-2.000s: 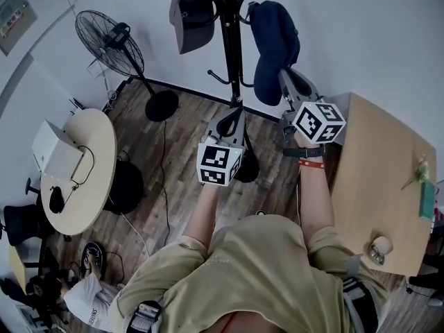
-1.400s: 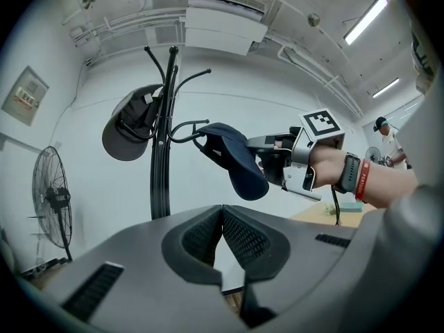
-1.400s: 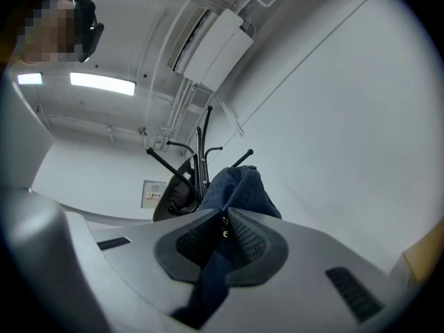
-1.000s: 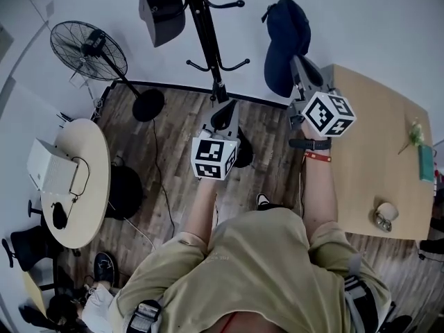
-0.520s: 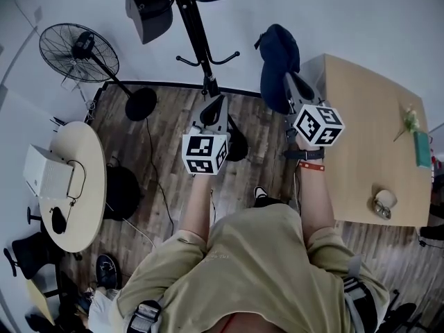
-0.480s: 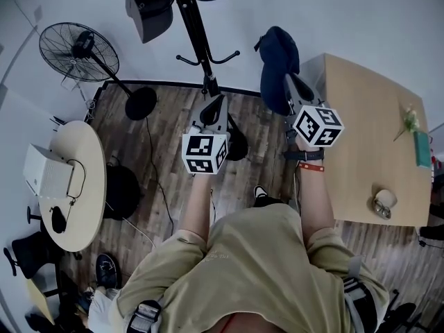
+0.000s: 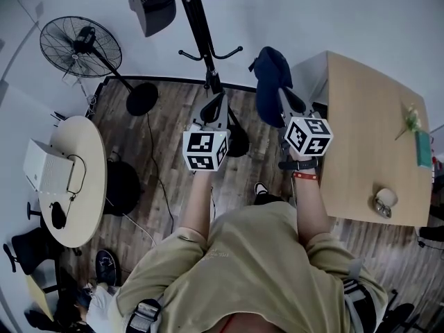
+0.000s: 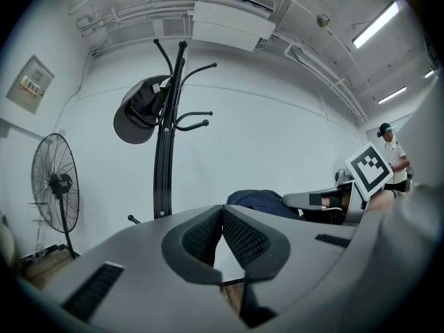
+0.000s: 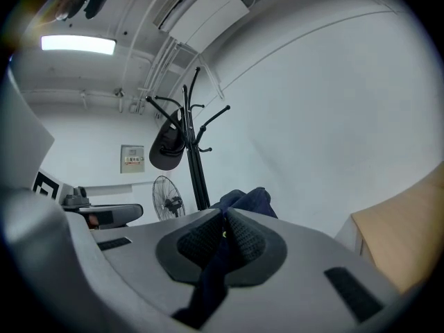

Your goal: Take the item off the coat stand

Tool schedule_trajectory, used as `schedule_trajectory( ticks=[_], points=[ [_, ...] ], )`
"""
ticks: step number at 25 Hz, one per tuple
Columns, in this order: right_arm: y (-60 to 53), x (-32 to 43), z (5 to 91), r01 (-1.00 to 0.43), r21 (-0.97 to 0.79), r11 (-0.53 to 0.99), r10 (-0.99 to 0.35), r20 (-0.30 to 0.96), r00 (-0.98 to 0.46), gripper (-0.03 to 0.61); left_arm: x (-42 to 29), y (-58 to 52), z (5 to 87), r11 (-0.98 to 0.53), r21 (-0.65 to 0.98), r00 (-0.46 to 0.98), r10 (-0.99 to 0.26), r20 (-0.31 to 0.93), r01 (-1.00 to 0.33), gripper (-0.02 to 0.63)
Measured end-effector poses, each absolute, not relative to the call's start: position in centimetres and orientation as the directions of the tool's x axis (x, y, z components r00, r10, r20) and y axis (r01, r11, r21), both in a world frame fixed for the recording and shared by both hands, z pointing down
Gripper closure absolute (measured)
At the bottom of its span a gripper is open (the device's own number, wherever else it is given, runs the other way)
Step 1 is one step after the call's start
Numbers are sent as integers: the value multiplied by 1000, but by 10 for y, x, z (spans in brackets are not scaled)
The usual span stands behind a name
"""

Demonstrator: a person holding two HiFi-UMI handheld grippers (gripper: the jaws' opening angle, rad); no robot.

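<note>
1. Navy cap [image 7: 269, 82] is clamped between the pads of the right gripper [image 9: 223, 222], whose jaws are pressed almost together on its cloth. It is off the coat stand [image 7: 196, 19] and is held up between the stand and the wooden table [image 7: 361, 116].
2. Left gripper [image 8: 222, 217] has its jaws closed together with nothing between them, near the stand's pole.
3. A dark cap [image 7: 152, 2] hangs on an upper hook of the stand.
4. A small pale cup [image 7: 383, 203] stands on the wooden table; its contents cannot be made out.
5. A white box [image 7: 50, 166] sits on the round table [image 7: 97, 137], its inside not visible.
</note>
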State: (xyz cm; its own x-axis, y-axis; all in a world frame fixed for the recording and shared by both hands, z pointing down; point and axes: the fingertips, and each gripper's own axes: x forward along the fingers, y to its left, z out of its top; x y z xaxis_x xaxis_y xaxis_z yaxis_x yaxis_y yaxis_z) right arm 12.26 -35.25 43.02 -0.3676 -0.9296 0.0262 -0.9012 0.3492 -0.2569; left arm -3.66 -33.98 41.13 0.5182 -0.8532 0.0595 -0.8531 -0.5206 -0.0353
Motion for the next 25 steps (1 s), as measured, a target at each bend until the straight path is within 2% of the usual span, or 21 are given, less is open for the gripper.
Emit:
schedule_trajectory(
  ticks=[11, 25],
  points=[
    [-342, 99, 454, -902, -241, 358, -917, 91, -388, 545, -47, -342, 415, -497, -34, 494, -867, 67, -867, 591],
    [-336, 88, 462, -897, -244, 369, -908, 111, -404, 546, -50, -338, 421, -498, -31, 495, -866, 76, -867, 591]
  ],
)
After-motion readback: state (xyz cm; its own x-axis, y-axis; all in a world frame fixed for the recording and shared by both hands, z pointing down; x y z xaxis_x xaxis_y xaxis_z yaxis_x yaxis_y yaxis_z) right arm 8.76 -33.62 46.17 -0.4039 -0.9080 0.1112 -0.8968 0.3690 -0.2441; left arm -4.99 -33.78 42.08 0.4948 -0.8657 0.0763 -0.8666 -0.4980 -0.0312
